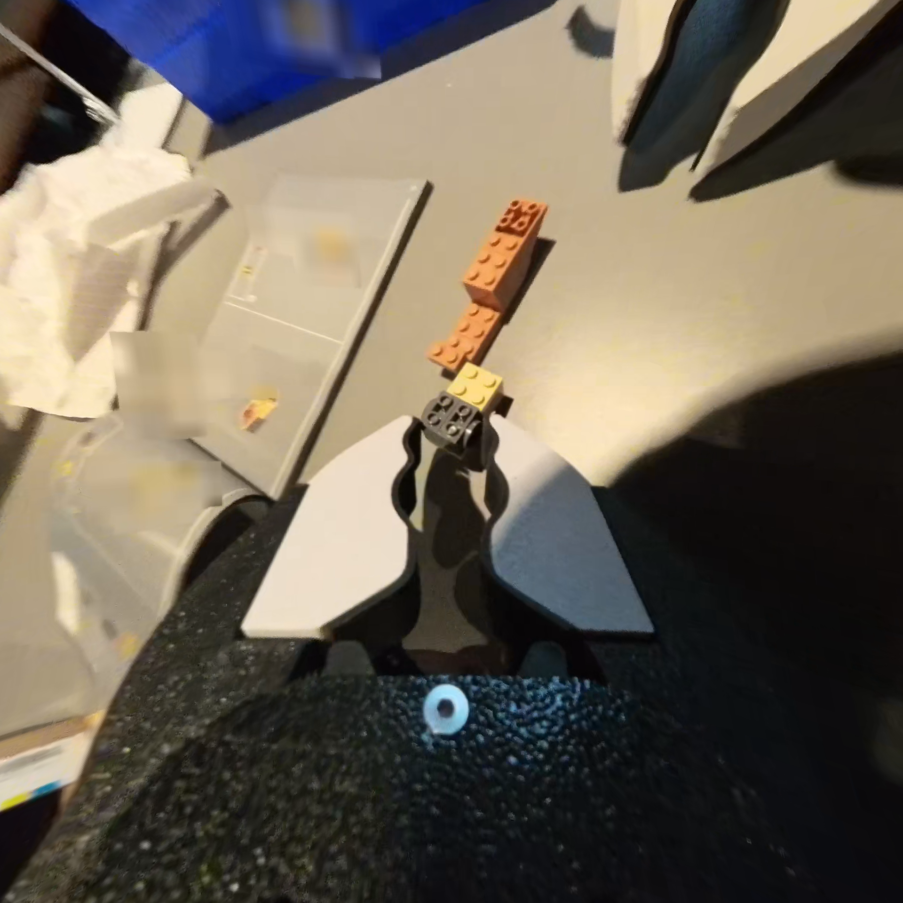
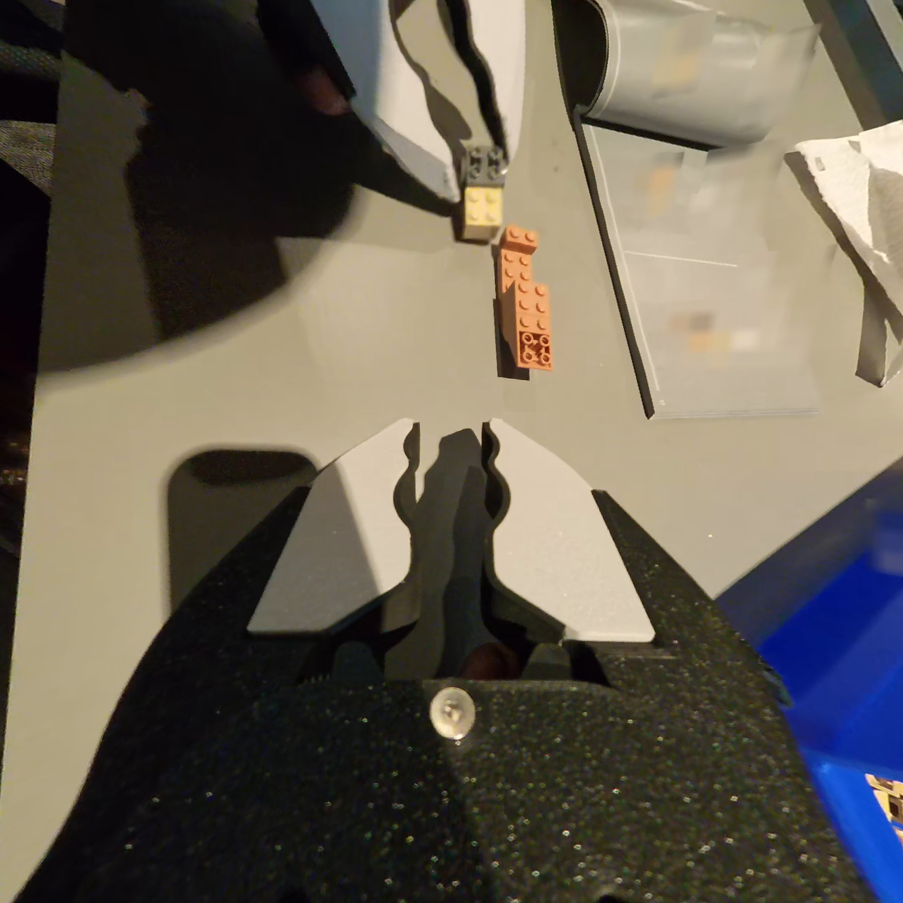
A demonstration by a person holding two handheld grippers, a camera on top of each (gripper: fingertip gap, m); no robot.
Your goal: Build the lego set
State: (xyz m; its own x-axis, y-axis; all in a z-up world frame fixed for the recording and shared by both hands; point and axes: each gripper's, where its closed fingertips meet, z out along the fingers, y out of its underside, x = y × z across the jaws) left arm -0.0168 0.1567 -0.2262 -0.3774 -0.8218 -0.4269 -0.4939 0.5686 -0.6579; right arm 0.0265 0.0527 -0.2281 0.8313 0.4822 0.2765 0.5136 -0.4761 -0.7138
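Observation:
My left gripper is shut on a small piece made of a dark grey brick joined to a tan 2x2 brick. It holds the piece just short of the low end of an orange brick assembly lying on the grey table. In the right wrist view the same held piece sits in the left gripper at the top, next to the orange assembly. My right gripper is open and empty, hovering near the assembly's dark-orange end.
An open instruction booklet lies left of the bricks and also shows in the right wrist view. Crumpled white paper packaging lies beyond it. A blue box stands at the table's far side, and its corner is beside my right gripper. One gripper's finger ends stand about 12 cm off the other's.

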